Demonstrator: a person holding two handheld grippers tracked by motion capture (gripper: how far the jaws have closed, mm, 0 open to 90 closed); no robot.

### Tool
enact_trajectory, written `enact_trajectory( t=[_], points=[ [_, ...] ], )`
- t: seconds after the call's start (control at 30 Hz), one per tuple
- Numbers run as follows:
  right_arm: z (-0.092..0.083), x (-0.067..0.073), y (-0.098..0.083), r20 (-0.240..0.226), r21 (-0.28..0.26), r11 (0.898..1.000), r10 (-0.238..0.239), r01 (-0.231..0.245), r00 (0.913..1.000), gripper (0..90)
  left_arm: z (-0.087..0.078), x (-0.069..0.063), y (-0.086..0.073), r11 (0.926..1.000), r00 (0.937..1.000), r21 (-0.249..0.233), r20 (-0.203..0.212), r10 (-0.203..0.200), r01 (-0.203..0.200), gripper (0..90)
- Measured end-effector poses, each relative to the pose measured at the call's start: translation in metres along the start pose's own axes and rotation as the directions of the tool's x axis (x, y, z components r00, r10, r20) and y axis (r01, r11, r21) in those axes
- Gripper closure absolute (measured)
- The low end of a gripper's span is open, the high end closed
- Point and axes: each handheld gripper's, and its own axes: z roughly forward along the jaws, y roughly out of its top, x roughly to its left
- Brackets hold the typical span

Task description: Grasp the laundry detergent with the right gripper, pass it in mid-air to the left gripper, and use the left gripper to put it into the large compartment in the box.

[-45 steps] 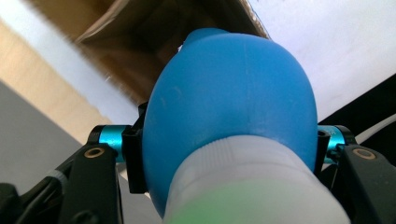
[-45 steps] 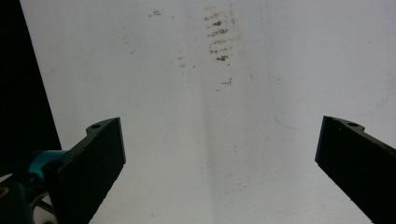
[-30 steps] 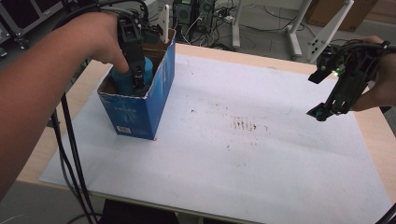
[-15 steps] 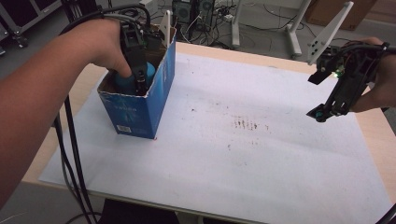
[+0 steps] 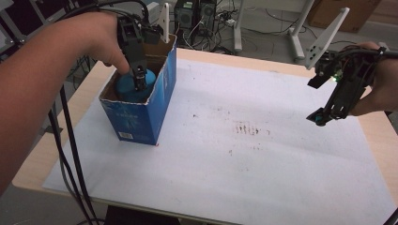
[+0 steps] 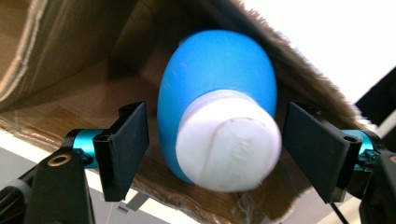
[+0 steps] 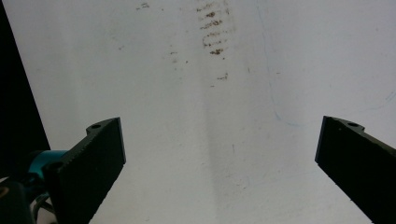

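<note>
A blue bottle [image 6: 217, 79] with a white cap [image 6: 229, 144] lies inside an open blue cardboard box [image 5: 141, 119] at the table's left. My left gripper [image 5: 139, 84] reaches down into the box [image 6: 70, 70]; its jaws have just been opening and now stand apart on either side of the bottle [image 5: 133, 86], with a gap at each pad. My right gripper [image 5: 328, 115] hovers above the right side of the white sheet [image 5: 244, 154], jaws wide open with nothing between them [image 7: 219, 168].
The white sheet [image 7: 210, 93] covers most of the wooden table [image 5: 51, 145] and carries brown speckle marks [image 5: 246, 129] near its middle. Black cables [image 5: 70, 154] hang over the table's left front edge. Desk legs and computer gear stand beyond the far edge.
The left gripper's jaws have spread apart, letting go of the blue bottle inside the box. The right gripper has kept still.
</note>
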Motion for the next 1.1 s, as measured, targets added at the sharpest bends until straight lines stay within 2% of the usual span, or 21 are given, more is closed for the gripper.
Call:
enact_trajectory(
  t=[0.13,0.27,0.37,0.47,0.57,0.63,0.7,0.77,0.87,0.97,1.07,1.1],
  points=[
    [-0.002,-0.003,-0.003,-0.004,-0.014,1.000,0.005,-0.005,1.0000,0.6,-0.013,-0.001,0.000,0.9999,0.9999,0.009,-0.011,0.006,-0.006,22.0],
    [-0.003,-0.006,-0.005,-0.010,-0.022,1.000,0.008,-0.008,0.9999,0.6,-0.028,-0.003,0.001,0.9996,0.9995,0.007,-0.014,-0.027,0.027,21.9],
    [-0.003,-0.007,-0.004,-0.009,-0.015,1.000,0.006,-0.006,0.9999,0.6,-0.039,-0.005,0.004,0.9999,0.9998,-0.002,-0.012,-0.017,0.017,21.9],
    [-0.003,-0.009,-0.002,-0.010,-0.012,1.000,0.003,-0.004,0.9999,0.6,-0.048,-0.009,0.009,0.9999,0.9996,-0.012,-0.027,0.000,0.000,21.3],
    [-0.004,-0.010,0.000,-0.011,-0.012,1.000,-0.007,0.007,0.9999,0.6,-0.055,-0.013,0.014,0.9991,0.9986,-0.030,-0.043,0.029,-0.031,16.8],
    [-0.004,-0.011,0.002,-0.015,-0.005,1.000,-0.014,0.014,0.9998,0.6,-0.058,-0.017,0.018,0.9980,0.9967,-0.024,-0.057,0.058,-0.059,14.6],
    [-0.003,-0.012,0.003,-0.018,0.005,1.000,-0.018,0.018,0.9997,0.6,-0.061,-0.021,0.022,0.9960,0.9952,-0.025,-0.050,0.084,-0.085,14.2],
    [-0.002,-0.011,0.004,-0.019,0.012,1.000,-0.022,0.022,0.9996,0.6,-0.062,-0.023,0.024,0.9952,0.9946,-0.028,-0.048,0.092,-0.093,14.2],
    [0.001,-0.012,0.005,-0.028,0.020,0.999,-0.033,0.034,0.9991,0.6,-0.062,-0.031,0.030,0.9911,0.9907,-0.019,-0.039,0.131,-0.131,13.6],
    [0.002,-0.013,0.006,-0.028,0.025,0.999,-0.026,0.027,0.9993,0.6,-0.061,-0.040,0.036,0.9838,0.9834,-0.011,-0.031,0.179,-0.179,12.1],
    [0.003,-0.012,0.006,-0.023,0.035,0.999,-0.033,0.034,0.9992,0.6,-0.060,-0.045,0.040,0.9802,0.9801,-0.009,-0.019,0.198,-0.198,12.0],
    [0.003,-0.012,0.006,-0.022,0.039,0.999,-0.030,0.031,0.9993,0.6,-0.059,-0.050,0.044,0.9751,0.9749,-0.007,-0.020,0.222,-0.222,12.0]
  ],
)
